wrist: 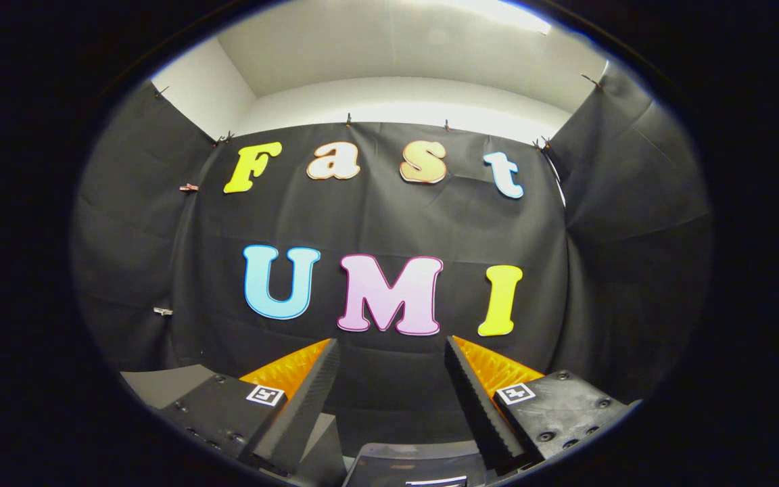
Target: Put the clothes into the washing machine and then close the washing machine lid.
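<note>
Gripper was seen in the gripper view with its fingers spread apart and nothing held between them. Black cloth wall of the booth was faced directly, well beyond the fingertips. White ceiling was recorded above the cloth. A grey surface was noted just beside the left finger; what it belonged to could not be told. Position of the clothes and washing machine could not be determined.
</note>
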The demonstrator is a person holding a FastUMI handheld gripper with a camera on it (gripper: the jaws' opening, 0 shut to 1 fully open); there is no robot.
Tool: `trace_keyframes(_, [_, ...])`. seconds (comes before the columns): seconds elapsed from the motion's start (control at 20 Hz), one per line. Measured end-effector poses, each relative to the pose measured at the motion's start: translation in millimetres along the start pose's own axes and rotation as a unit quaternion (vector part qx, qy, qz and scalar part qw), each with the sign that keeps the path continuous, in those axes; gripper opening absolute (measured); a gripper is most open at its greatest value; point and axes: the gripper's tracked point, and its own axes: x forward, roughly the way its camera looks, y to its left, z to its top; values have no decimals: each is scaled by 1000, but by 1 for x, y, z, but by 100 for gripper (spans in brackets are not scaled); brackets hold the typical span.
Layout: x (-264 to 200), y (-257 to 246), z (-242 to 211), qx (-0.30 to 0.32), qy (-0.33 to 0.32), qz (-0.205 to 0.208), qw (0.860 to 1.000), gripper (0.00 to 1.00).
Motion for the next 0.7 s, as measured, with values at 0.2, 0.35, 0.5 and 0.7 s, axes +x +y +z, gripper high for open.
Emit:
trace_keyframes(0.2, [-5,16,2,-8,-2,19,1000,98])
trace_keyframes(0.35, [7,33,2,-6,-4,26,1000,98])
trace_keyframes(0.5, [7,35,1,-1,-3,29,1000,98])
trace_keyframes(0.7, [8,30,-5,10,11,27,1000,98])
